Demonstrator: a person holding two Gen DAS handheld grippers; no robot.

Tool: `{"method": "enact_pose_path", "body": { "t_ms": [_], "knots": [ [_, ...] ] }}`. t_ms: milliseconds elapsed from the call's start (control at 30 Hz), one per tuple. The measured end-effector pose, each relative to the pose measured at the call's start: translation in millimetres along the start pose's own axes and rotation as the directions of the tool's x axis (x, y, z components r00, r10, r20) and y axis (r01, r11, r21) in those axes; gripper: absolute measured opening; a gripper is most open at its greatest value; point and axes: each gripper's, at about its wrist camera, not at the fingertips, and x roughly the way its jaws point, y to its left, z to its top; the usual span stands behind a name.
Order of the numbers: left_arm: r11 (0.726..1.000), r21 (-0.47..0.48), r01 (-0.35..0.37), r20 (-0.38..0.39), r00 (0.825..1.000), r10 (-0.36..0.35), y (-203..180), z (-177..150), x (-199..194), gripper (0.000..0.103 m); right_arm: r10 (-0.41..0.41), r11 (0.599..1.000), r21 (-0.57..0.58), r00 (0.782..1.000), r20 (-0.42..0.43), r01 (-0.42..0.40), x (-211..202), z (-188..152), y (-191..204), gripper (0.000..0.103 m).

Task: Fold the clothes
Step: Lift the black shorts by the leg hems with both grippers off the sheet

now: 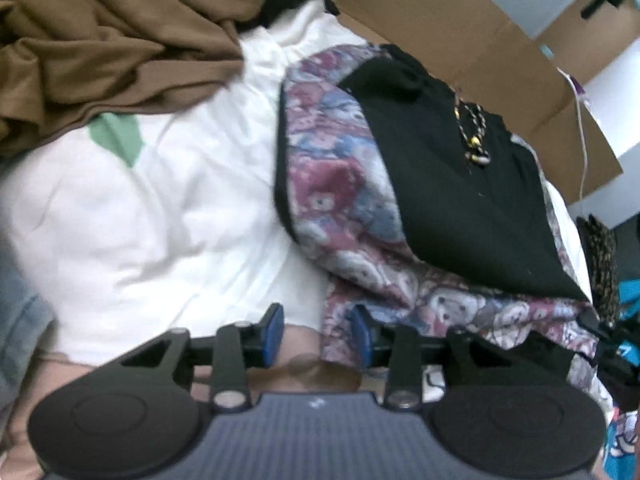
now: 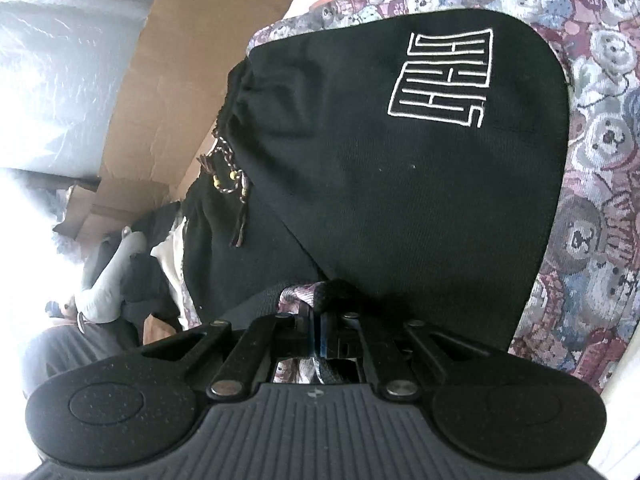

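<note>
A black garment [image 1: 452,184] with a beaded drawstring [image 1: 474,136] lies on a bear-print garment [image 1: 340,200] in red, blue and grey. In the right wrist view the black garment [image 2: 400,200] shows a white maze logo [image 2: 444,80], with the bear-print garment [image 2: 600,160] around it. My left gripper [image 1: 318,336] is open at the near edge; a corner of the bear-print cloth hangs beside its right pad [image 1: 362,336], unpinched. My right gripper [image 2: 316,332] is shut on a bunched fold of bear-print and black cloth at the near hem.
A white sheet [image 1: 160,220] with a green patch covers the surface. A crumpled brown garment [image 1: 112,40] lies at the back left, denim [image 1: 20,320] at the left edge. Cardboard [image 1: 460,40] and a white cable [image 1: 582,120] stand behind. Cardboard [image 2: 180,60] and clutter sit left.
</note>
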Motion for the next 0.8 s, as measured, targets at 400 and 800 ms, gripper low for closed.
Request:
{"method": "enact_pose_path", "body": {
  "t_ms": [400,800],
  "knots": [
    [0.999,0.048,0.020,0.011,1.000,-0.020,-5.9,-4.2,-35.6,0.006,-0.006,0.998,-0.064,0.997,-0.074,0.001,-4.2,-13.5,0.4,0.000],
    [0.998,-0.023,-0.064,0.143,0.987,0.066,10.3,-0.7,-118.8,0.006,-0.082,0.968,-0.252,0.964,-0.252,0.016,-4.9,-63.8,26.4,0.000]
  ]
}}
